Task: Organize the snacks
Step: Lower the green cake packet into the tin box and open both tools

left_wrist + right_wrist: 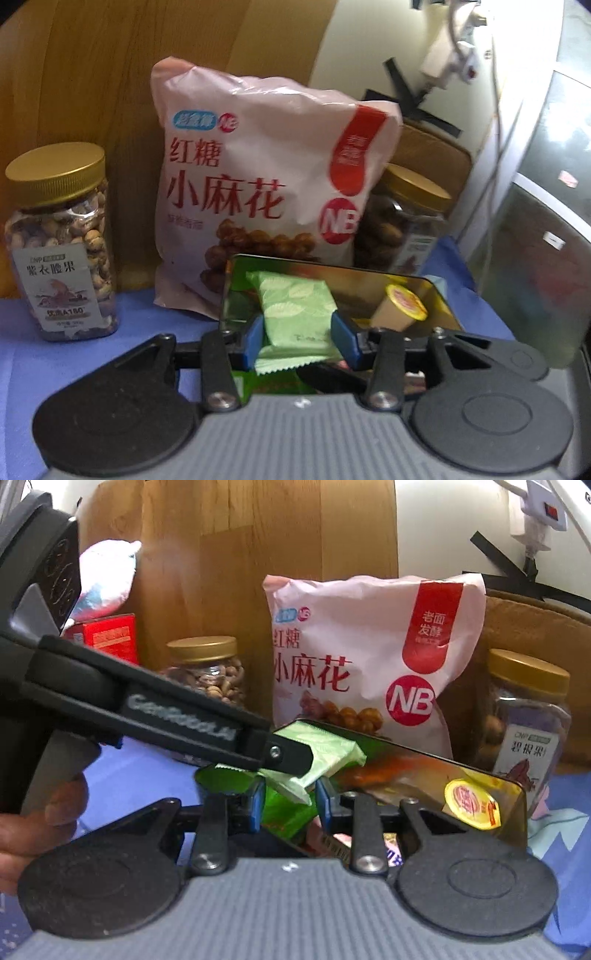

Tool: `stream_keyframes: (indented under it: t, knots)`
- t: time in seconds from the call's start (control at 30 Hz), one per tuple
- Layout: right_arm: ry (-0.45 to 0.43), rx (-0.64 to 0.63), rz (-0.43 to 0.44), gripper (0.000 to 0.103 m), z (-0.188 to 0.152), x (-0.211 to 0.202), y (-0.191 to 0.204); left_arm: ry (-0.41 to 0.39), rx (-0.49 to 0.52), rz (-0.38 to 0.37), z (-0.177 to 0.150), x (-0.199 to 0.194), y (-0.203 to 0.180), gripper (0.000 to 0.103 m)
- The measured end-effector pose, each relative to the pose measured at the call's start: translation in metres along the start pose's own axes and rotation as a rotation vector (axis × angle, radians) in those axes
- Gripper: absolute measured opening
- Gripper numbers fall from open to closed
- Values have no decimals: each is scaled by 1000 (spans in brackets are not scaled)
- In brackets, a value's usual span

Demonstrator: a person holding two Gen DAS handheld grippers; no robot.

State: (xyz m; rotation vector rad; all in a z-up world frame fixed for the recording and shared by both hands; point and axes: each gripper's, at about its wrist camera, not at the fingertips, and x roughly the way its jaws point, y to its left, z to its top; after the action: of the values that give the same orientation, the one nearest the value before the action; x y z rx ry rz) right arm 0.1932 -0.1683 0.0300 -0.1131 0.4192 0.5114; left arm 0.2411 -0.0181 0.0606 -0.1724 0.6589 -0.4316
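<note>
I am seeing my left gripper point(298, 334) narrowed on a pale green leaf-printed snack packet point(295, 314), its blue pads pinching both sides above the shiny gold metal tin point(436, 291). My right gripper point(290, 799) is standing partly open, the packet's corner between its pads; I cannot tell whether they press. At nine o'clock a hand point(33, 812) is gripping the left handle, angled downward.
</note>
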Motion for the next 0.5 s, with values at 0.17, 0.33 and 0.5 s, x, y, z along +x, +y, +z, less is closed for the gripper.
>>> stream_keyframes:
  t: [0.17,0.33,0.5]
  knots:
    - [-32,-1,-1,46,-3,-8,-2,14,-1,37,-2,6,2,45]
    - [-68,96,24,46,-5,-51,-18,-48,0,5,-8,-30,-3,47]
    - [-37,273,82,46,-36,-100,-38,-73,-33,-64,-37,-78,1,50]
